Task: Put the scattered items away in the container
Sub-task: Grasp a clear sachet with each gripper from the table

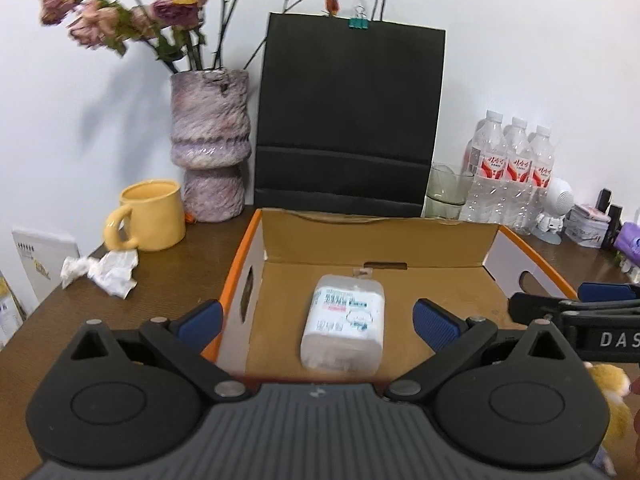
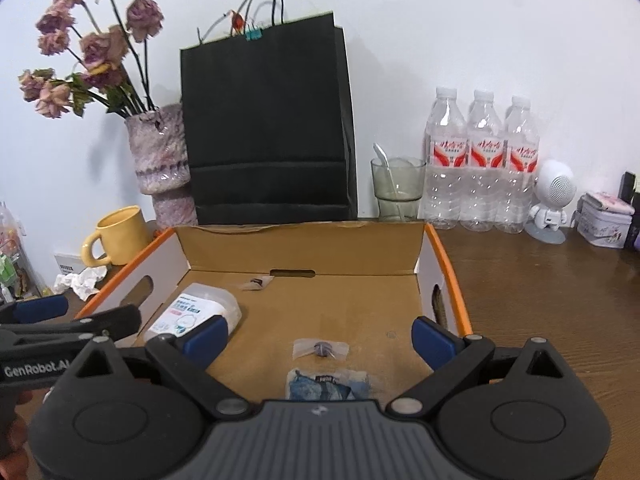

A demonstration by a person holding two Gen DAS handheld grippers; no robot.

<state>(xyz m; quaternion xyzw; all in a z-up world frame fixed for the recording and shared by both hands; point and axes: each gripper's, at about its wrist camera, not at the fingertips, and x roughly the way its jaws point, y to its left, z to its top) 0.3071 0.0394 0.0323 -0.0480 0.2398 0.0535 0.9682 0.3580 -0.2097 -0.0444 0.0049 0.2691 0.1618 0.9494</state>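
Cardboard box (image 2: 304, 248) holding tissue pack (image 1: 343, 328), "GenRobot.AI" on left tongs (image 2: 64, 316)

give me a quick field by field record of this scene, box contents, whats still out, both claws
container: cardboard box, open, on the wooden table
inside box: tissue pack; small clear packet; blue packet; another small packet near the back wall
still outside: crumpled paper beside the yellow mug
left claw: open, empty, over the box
right claw: open, empty, over the box
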